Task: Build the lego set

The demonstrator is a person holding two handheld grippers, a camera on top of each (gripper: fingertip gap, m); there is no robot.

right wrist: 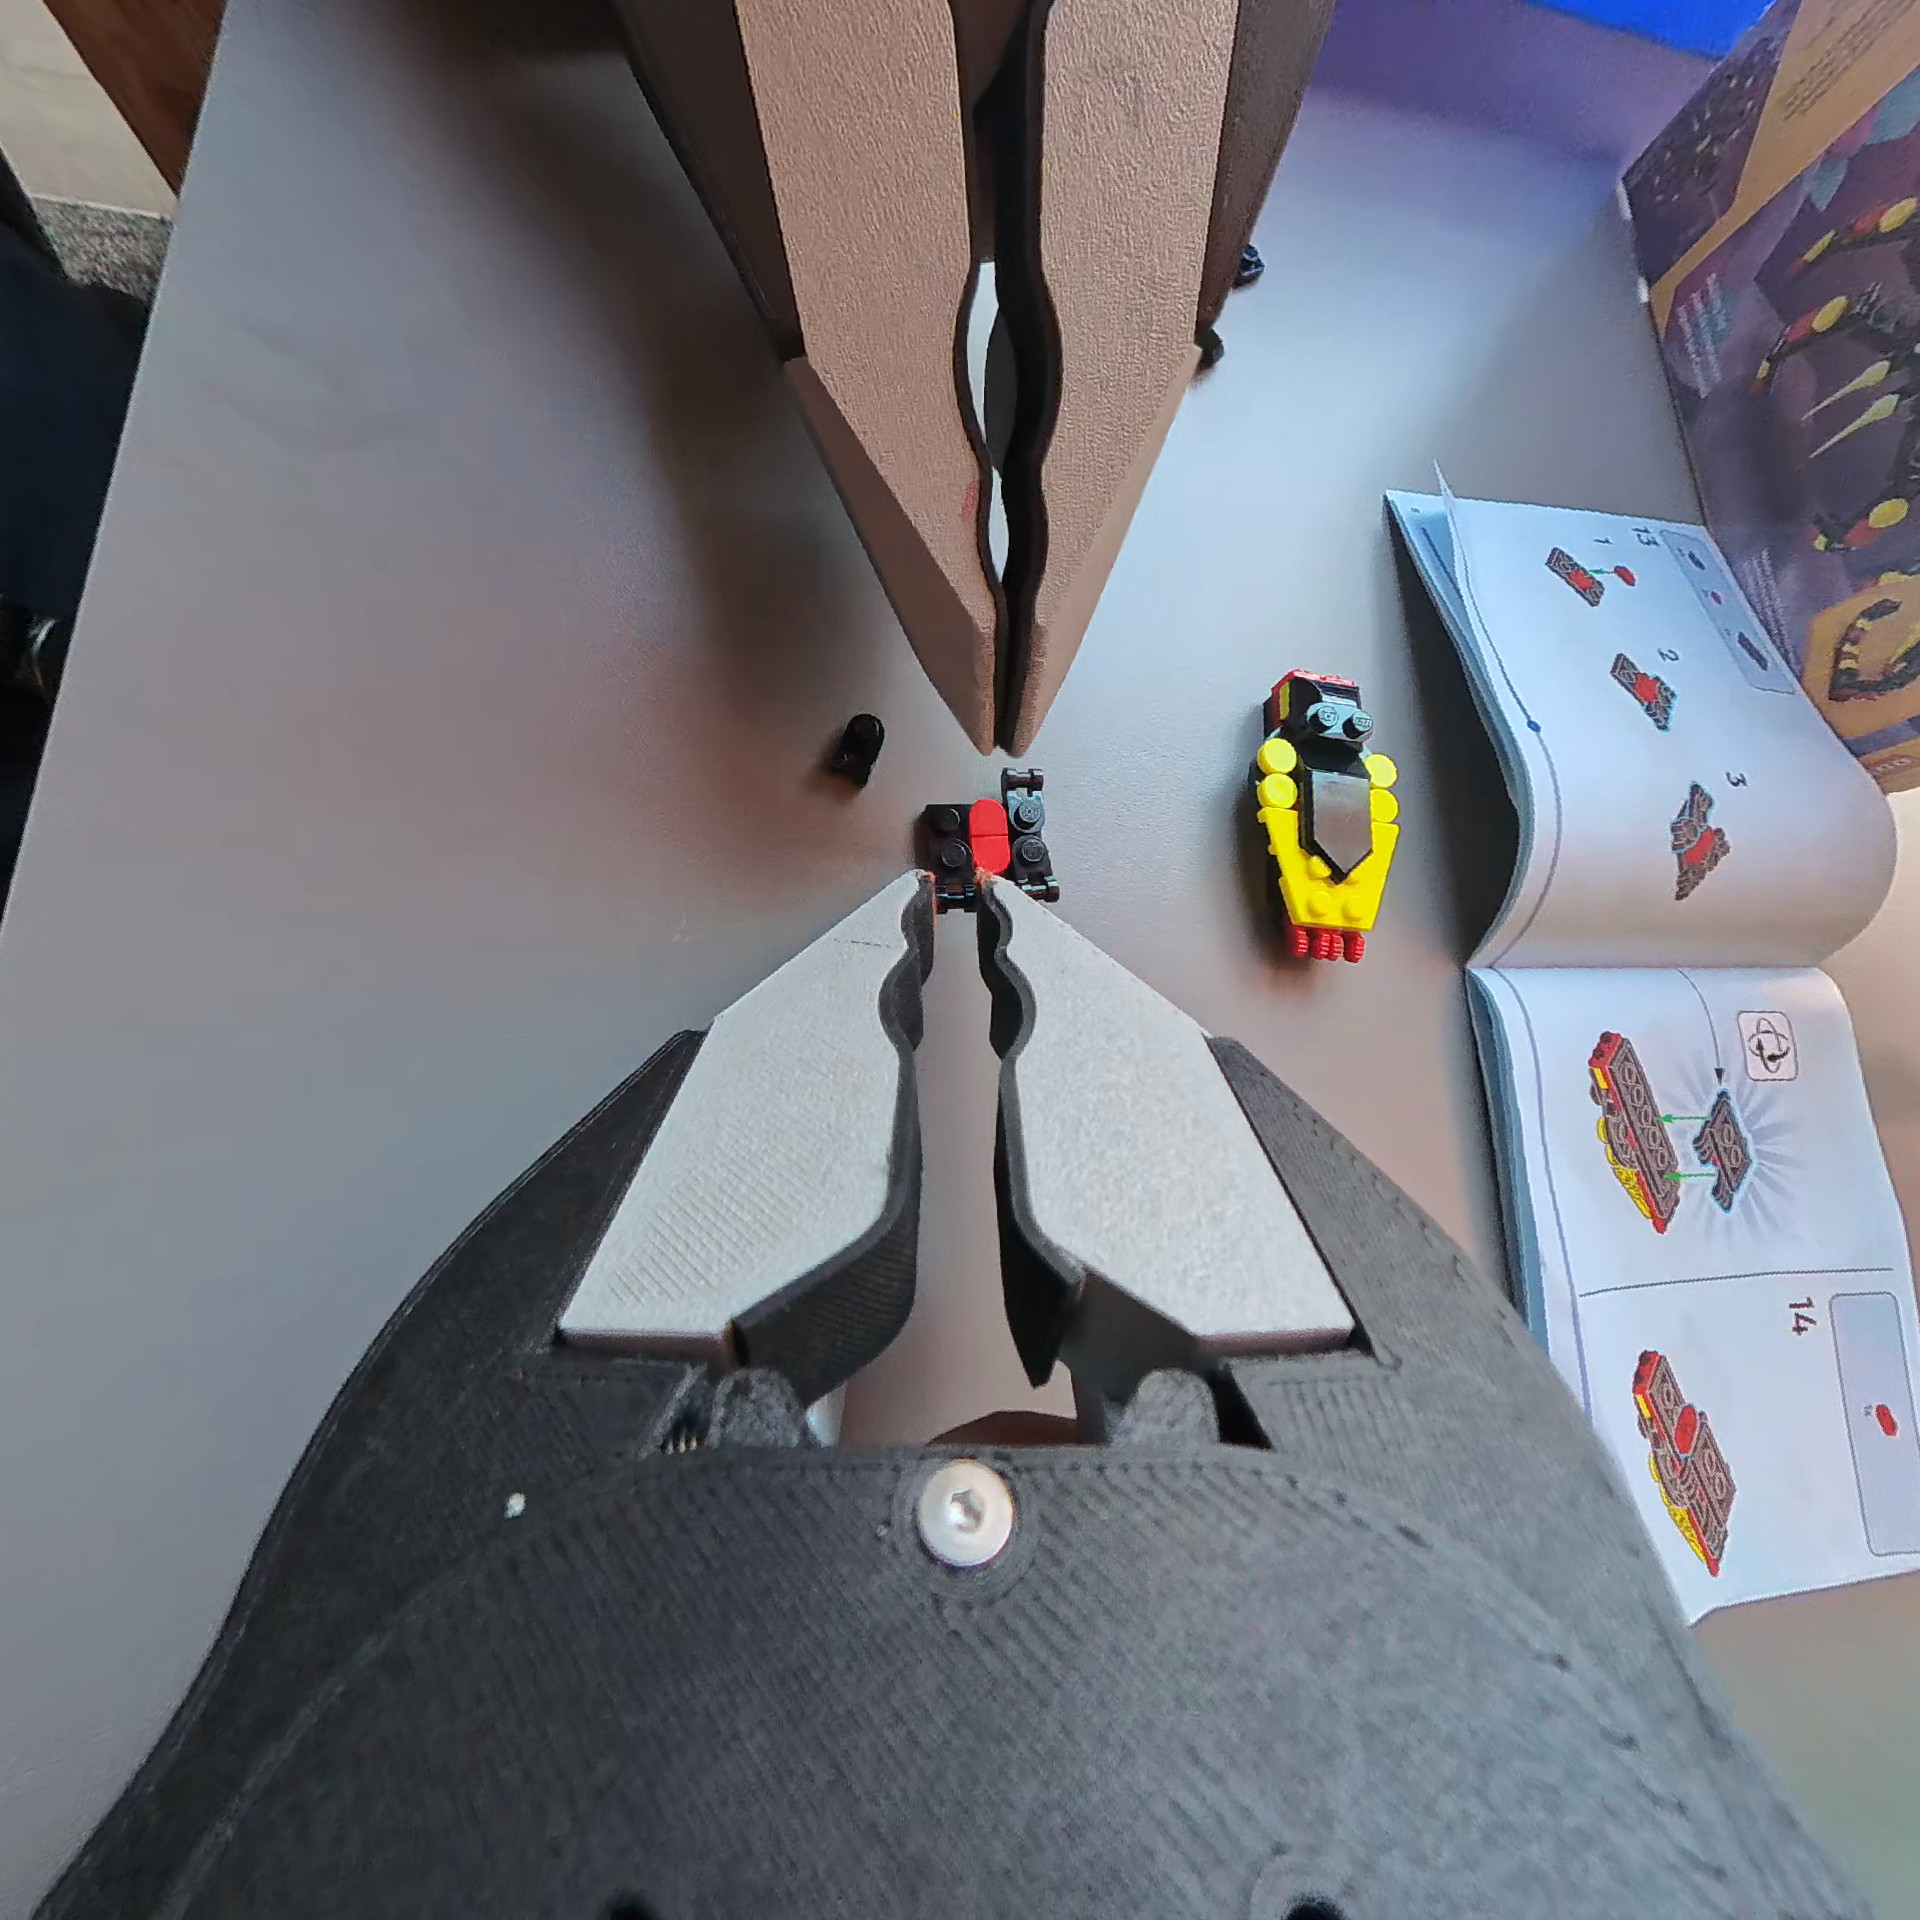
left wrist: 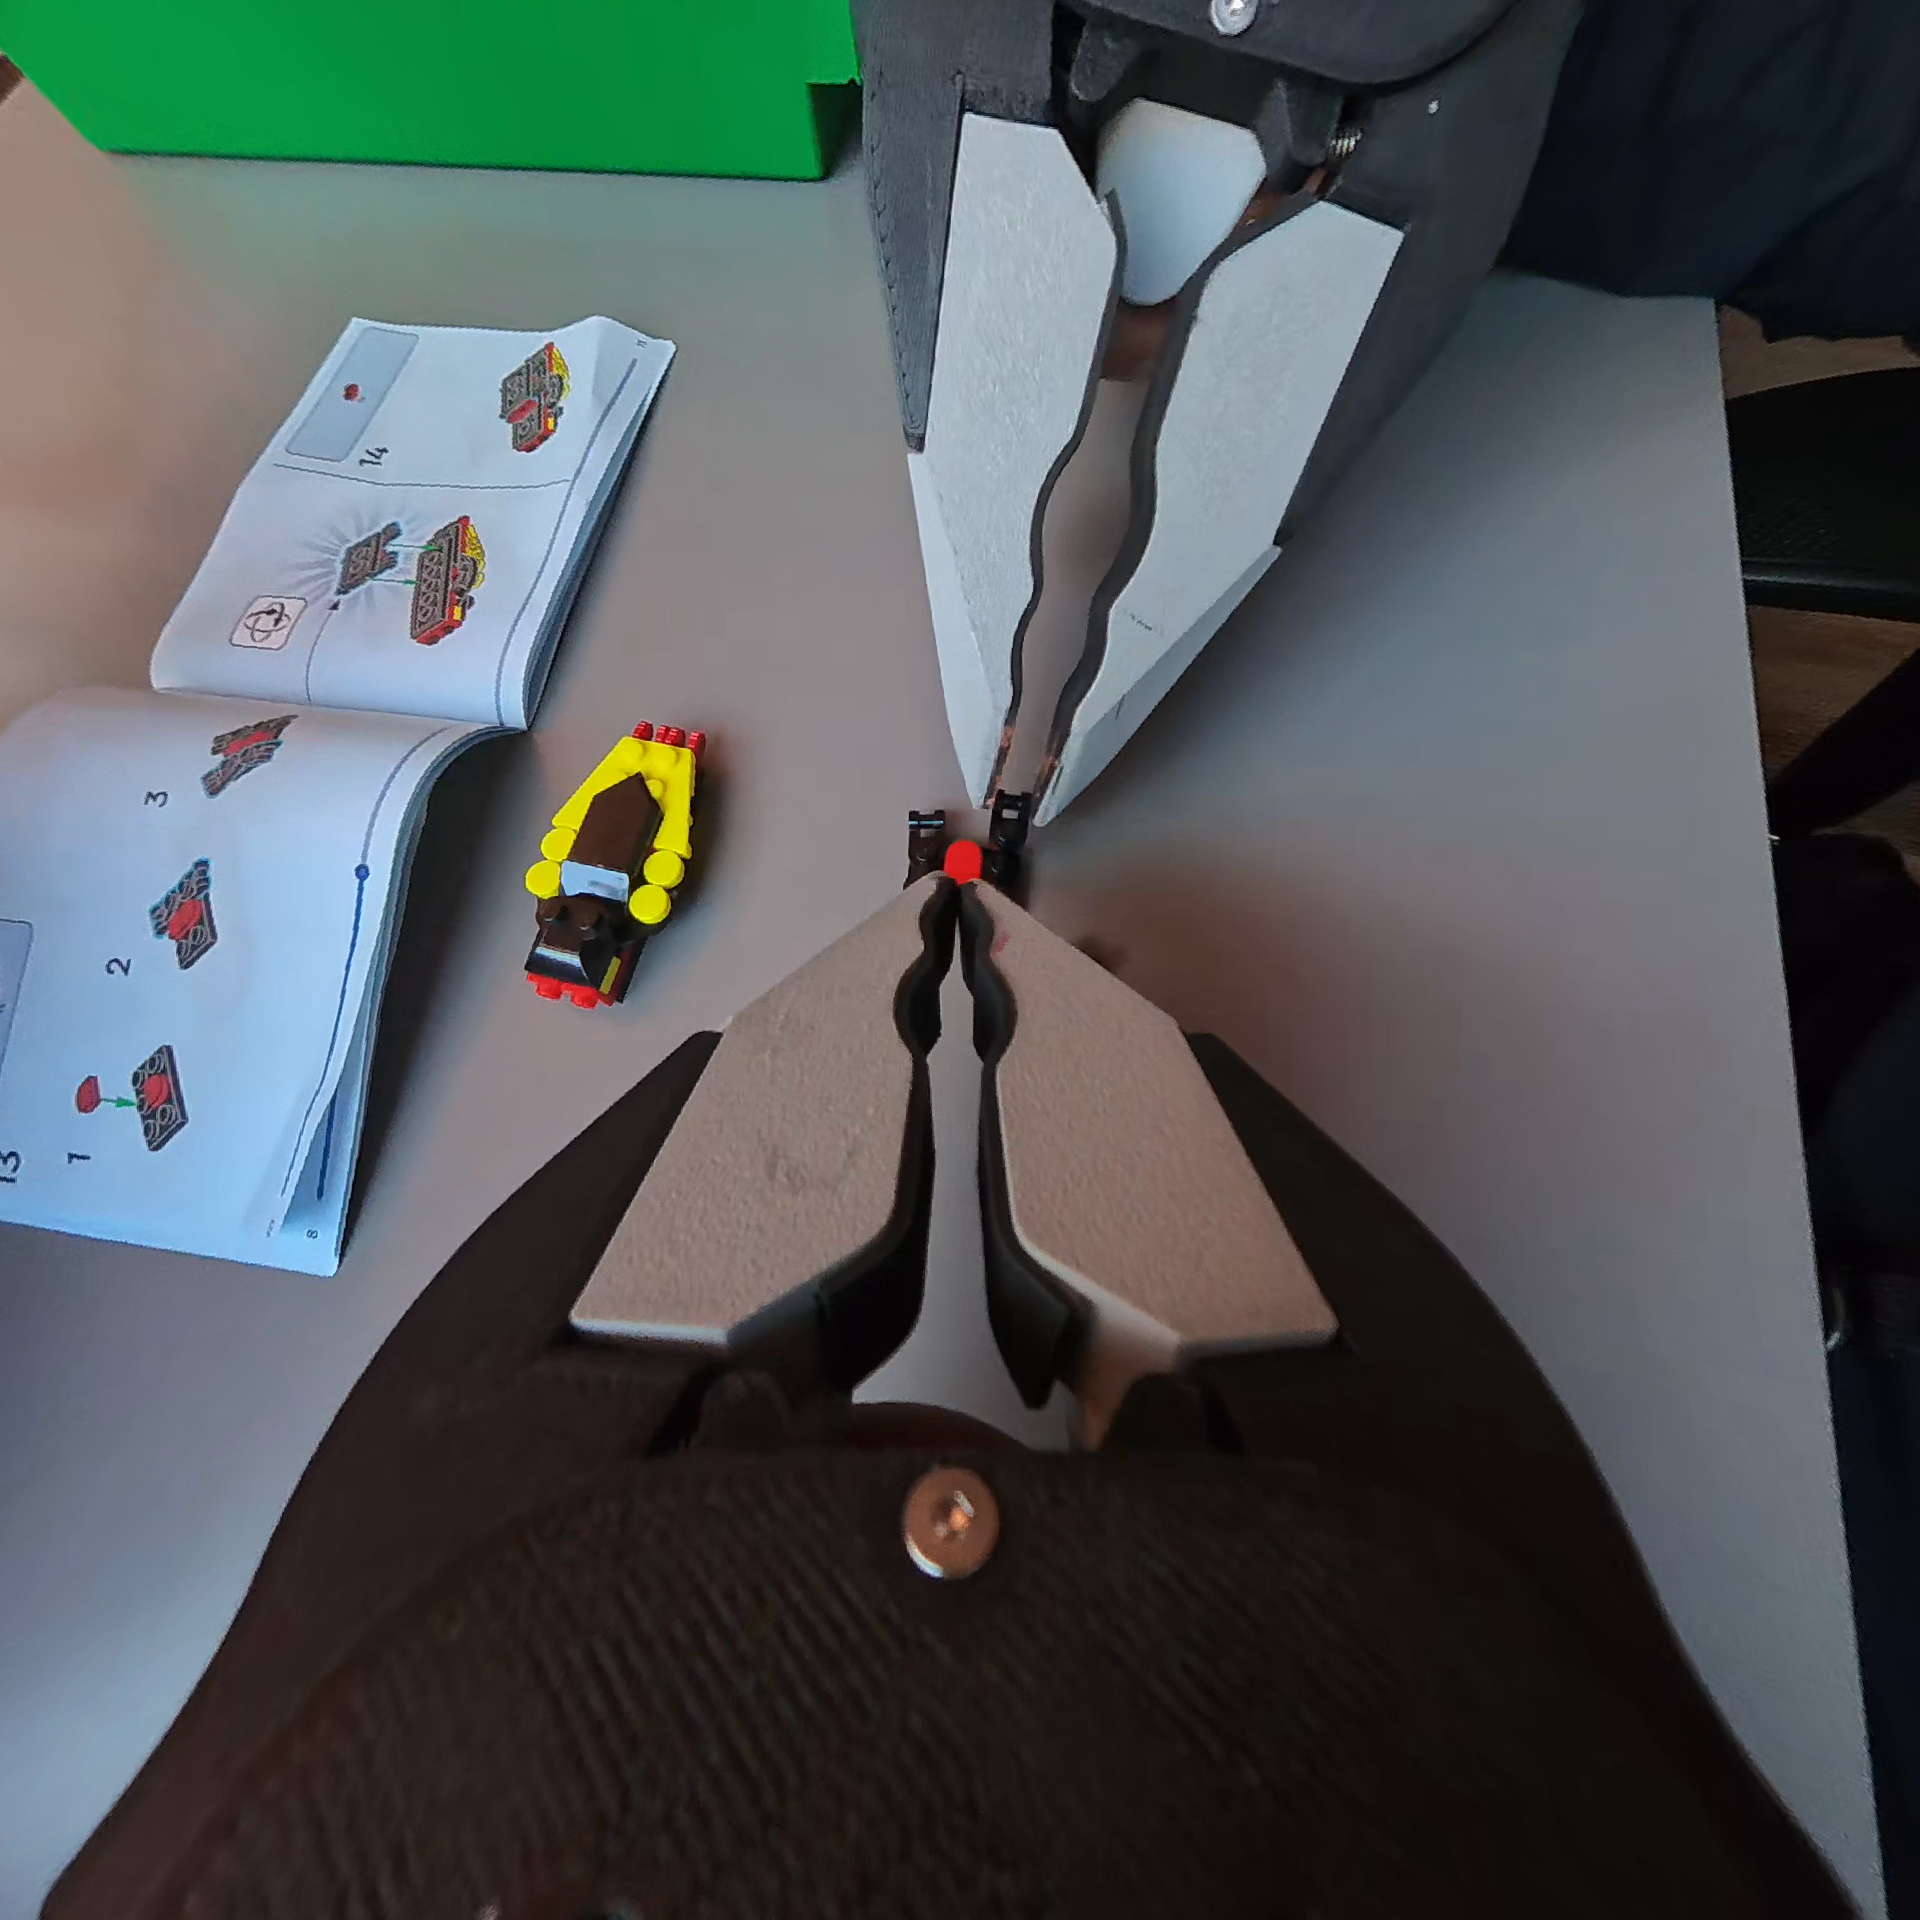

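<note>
A small black plate assembly with a red tile [right wrist: 987,836] lies on the grey table between the two grippers; it also shows in the left wrist view [left wrist: 962,858]. My right gripper [right wrist: 956,891] has its tips closed on the assembly's near edge, and in the left wrist view [left wrist: 1023,798] it comes in from the top. My left gripper [left wrist: 954,891] is shut and empty, with its tips at the opposite edge by the red tile; in the right wrist view [right wrist: 1003,746] it comes in from the top. A built yellow, brown and red model [left wrist: 613,862] lies beside them [right wrist: 1325,821].
An open instruction booklet [left wrist: 416,520] lies past the model [right wrist: 1662,1039]. A green box [left wrist: 416,83] stands at the back. The printed set box [right wrist: 1787,364] is beside the booklet. A loose black piece [right wrist: 857,746] lies near the assembly. The table edge [left wrist: 1766,831] is close. My left and right fingertips are right by each other. Both grippers' tips are roughly 15 cm from the model [right wrist: 1662,1039]. It turns up in the left wrist view [left wrist: 371,637] as well.
</note>
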